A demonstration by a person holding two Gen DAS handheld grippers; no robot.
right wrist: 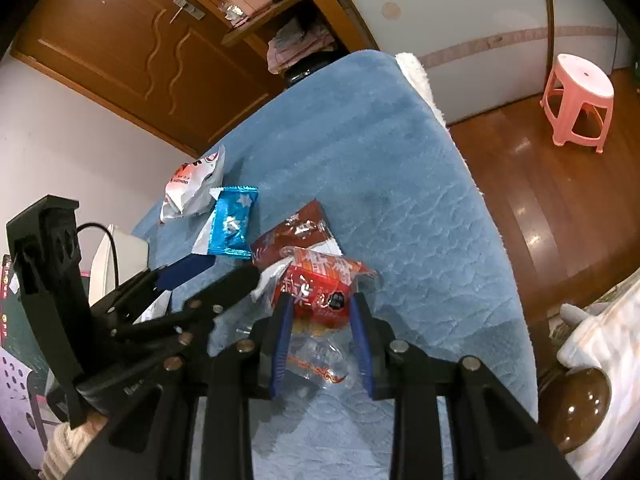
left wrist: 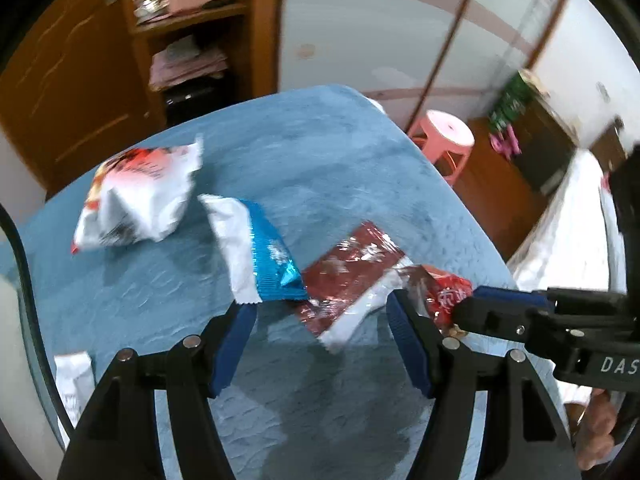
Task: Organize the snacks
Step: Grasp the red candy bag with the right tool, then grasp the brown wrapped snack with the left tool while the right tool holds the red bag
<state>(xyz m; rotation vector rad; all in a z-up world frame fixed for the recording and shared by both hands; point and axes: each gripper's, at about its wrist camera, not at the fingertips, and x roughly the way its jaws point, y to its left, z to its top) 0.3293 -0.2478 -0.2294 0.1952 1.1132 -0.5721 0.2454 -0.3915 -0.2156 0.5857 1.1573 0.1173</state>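
The right gripper (right wrist: 320,312) clamps a red snack packet (right wrist: 320,288) between its blue pads. The left gripper (left wrist: 320,320) is spread wide, empty, just beside it. Ahead of both, on a blue blanket (right wrist: 380,160), lie dark red (left wrist: 352,276), blue (left wrist: 264,256) and white wrappers (left wrist: 136,196). Beyond stand a pink stool (right wrist: 578,104) and a wooden door (right wrist: 132,48).

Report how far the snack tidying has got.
Looks done: the white bag, blue packet and dark red packet lie in a rough row on the blue cloth. In hand: right gripper holds the red snack pack beside that row. Left: releasing it; left gripper is open.
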